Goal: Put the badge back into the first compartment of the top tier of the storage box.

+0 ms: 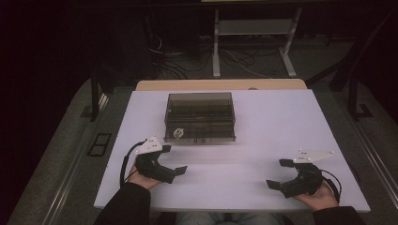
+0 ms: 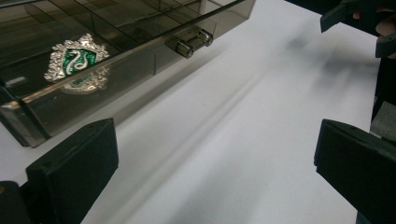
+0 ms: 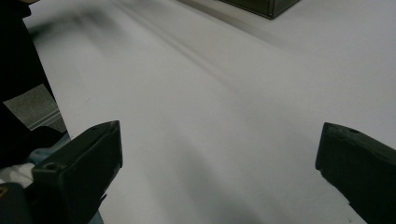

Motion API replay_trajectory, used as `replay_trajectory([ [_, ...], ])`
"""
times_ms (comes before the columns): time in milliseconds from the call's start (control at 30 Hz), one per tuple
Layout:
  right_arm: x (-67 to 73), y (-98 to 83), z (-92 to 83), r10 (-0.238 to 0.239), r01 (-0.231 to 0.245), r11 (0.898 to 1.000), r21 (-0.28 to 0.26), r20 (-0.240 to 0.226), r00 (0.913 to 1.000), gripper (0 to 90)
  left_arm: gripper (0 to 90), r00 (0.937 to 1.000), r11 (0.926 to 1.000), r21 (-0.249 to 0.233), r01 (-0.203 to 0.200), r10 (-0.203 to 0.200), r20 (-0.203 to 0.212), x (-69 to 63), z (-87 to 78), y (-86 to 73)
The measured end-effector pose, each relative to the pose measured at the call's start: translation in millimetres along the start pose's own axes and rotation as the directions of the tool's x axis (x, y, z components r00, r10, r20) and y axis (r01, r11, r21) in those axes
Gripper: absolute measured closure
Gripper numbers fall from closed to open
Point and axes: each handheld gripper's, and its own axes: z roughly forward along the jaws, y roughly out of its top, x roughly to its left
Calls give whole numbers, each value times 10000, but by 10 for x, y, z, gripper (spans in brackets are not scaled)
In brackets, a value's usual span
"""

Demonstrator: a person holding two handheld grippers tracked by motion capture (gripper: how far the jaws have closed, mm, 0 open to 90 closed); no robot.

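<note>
Smoked plastic box (image 1: 199,117) at table (image 1: 281,122) centre, high view, left gripper (image 1: 173,160) near its front left corner, jaws apart, right gripper (image 1: 279,173) well apart, jaws apart, left gripper view, badge (image 2: 74,58) inside box beyond left jaw, right gripper view, box corner (image 3: 261,5) far ahead, bare table between open jaws.

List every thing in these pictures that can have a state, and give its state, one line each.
Left tool: open, holding nothing.
Right tool: open, holding nothing.
Smoky clear box: lid shut, standing on the table.
Green and silver badge: lying flat inside the box.
</note>
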Motion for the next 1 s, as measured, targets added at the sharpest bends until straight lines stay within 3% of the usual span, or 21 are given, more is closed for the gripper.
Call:
replay_trajectory([
  [367,1,1,-5,-1,1,10000,-7,16,10000,4,0,9997,9993,336,-169,163,189,-57,70,-82],
  [700,0,0,-13,-15,15,10000,-38,0,10000,3,0,9970,9960,781,-441,389,671,-106,149,-166],
  [1000,-4,-1,-16,7,-7,10000,-30,24,10000,4,0,9965,9953,870,-421,356,760,-120,170,-185],
])
